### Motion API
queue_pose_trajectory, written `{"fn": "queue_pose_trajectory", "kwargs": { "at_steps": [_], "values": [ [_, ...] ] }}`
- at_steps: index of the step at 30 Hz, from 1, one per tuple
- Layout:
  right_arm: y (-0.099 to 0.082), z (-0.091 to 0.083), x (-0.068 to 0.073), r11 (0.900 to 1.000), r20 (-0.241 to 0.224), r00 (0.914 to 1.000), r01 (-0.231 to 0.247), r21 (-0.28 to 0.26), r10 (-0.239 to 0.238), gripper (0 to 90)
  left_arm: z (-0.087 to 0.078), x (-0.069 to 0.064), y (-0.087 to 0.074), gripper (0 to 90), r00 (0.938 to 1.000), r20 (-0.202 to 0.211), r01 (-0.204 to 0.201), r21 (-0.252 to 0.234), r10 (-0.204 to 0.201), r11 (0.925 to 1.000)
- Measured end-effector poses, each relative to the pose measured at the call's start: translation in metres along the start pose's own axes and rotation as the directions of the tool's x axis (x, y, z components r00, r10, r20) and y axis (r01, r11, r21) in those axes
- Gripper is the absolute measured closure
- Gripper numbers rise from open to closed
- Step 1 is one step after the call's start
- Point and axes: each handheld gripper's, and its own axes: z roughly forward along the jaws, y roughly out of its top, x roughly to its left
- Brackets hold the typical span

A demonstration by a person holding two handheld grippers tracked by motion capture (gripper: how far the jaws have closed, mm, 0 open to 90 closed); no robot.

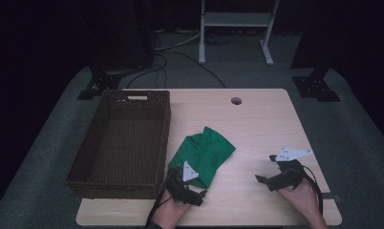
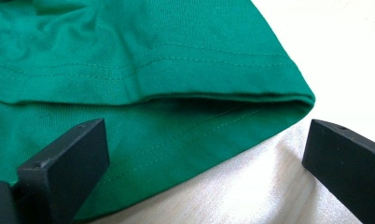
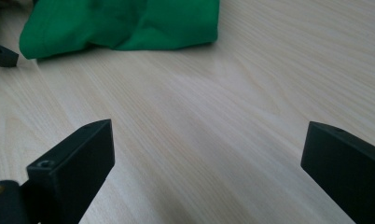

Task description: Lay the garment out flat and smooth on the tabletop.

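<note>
A crumpled green garment [image 1: 207, 152] lies on the light wooden table [image 1: 261, 124], just right of the basket. My left gripper [image 1: 192, 183] is at the garment's near edge, open. In the left gripper view its jaws [image 2: 206, 135] stand wide apart around the stitched hem of the green garment [image 2: 153, 56], with the left jaw over the cloth and the right over bare wood. My right gripper [image 1: 265, 168] is open near the table's right front, pointing left over bare table. The right gripper view [image 3: 209, 130] has nothing between the jaws, and the green garment [image 3: 125, 23] lies farther off.
A dark brown wicker basket [image 1: 164, 143] with nothing in it sits on the table's left side. A cable hole [image 1: 236, 100] is near the far edge. Beyond the table are a white frame [image 1: 235, 19] and cables on grey floor.
</note>
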Motion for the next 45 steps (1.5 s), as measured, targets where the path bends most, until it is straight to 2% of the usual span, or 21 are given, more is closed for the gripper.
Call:
{"fn": "queue_pose_trajectory", "kwargs": {
  "at_steps": [6,17,26,45],
  "values": [
    [0.005,0.006,0.001,0.9999,-0.014,0.9999,0.003,0.015,-0.003,1.5,0.000,0.000,0.000,0.0,1.0000,0.000,0.000,-0.001,0.000,1.0000],
    [0.017,0.010,0.003,0.9999,-0.026,0.9996,0.010,0.005,-0.010,1.5,0.000,0.000,0.000,0.0,1.0000,0.000,0.000,0.000,0.000,1.0000],
    [0.023,0.017,0.004,0.9994,-0.031,0.9993,0.023,0.025,-0.023,1.5,0.000,0.000,0.000,0.0,1.0000,0.000,0.000,-0.001,0.000,1.0000],
    [0.042,0.028,0.007,0.9993,-0.066,0.9973,0.034,0.016,-0.033,1.5,0.000,0.000,0.000,0.0,1.0000,0.001,0.001,-0.002,-0.001,1.0000]
  ]
}}
